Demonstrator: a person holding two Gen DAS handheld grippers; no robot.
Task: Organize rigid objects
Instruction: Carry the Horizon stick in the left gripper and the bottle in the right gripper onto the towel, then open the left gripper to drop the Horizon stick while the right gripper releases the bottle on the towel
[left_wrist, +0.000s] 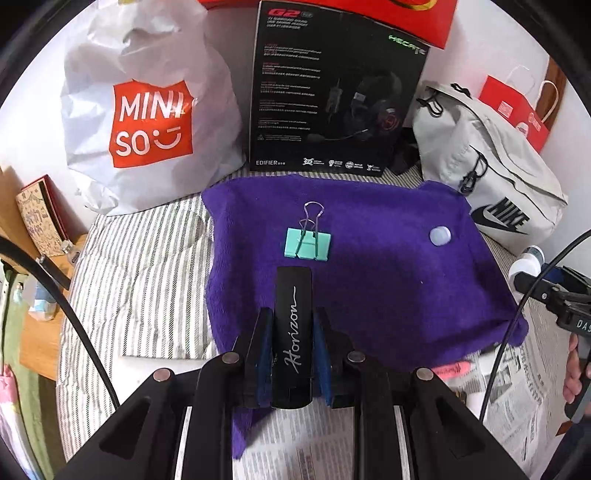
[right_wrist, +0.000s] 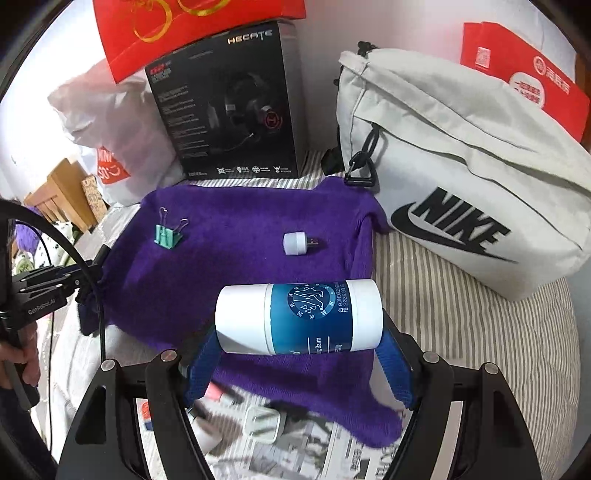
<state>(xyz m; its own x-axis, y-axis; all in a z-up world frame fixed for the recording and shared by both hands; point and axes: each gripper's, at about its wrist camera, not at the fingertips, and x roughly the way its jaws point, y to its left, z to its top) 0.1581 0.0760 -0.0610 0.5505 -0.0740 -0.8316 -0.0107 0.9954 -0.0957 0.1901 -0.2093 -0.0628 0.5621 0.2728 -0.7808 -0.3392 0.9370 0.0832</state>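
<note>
Left gripper clamps black Horizon case (above purple cloth)

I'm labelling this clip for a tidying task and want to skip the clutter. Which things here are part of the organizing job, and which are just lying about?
Part of the job:
- black Horizon case, clamped in the left gripper
- white and blue balm tube, held in the right gripper
- green binder clip on the purple cloth
- small white plug on the cloth

Just lying about:
- Miniso bag
- headset box
- Nike bag
- newspaper
</note>
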